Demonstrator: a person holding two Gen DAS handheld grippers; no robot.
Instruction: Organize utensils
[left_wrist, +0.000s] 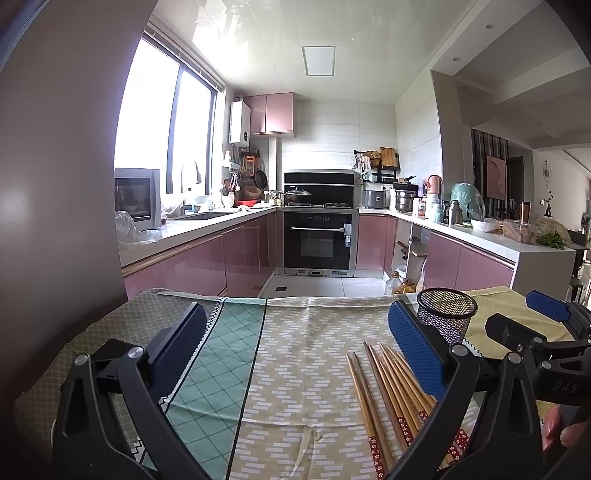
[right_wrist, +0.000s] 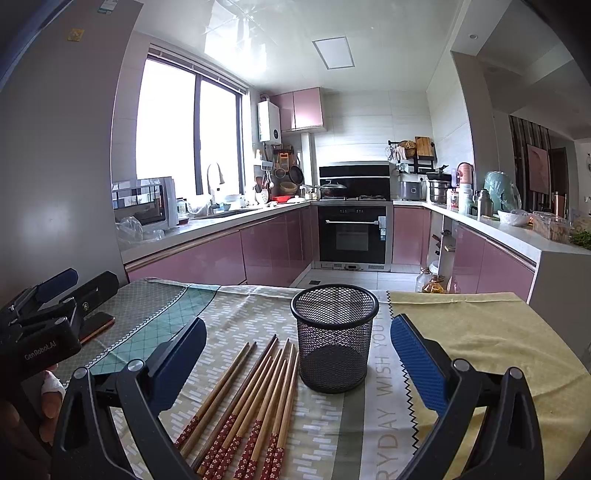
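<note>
Kitchen surface: chopsticks (right_wrist: 247, 402) left of mesh holder (right_wrist: 334, 338). Left gripper (left_wrist: 295, 354) & right gripper (right_wrist: 295, 365) jaws wide, empty. Grip mid-shaft, drop tips-first.

Lower centre of the right wrist view: brown wooden chopsticks (right_wrist: 255, 398) with red, white-flowered ends; a black mesh cup (right_wrist: 334, 339); tablecloth (right_wrist: 491, 332) yellow right, teal lattice left; blue, seemingly textured, gripper pads (right_wrist: 417, 363).
</note>
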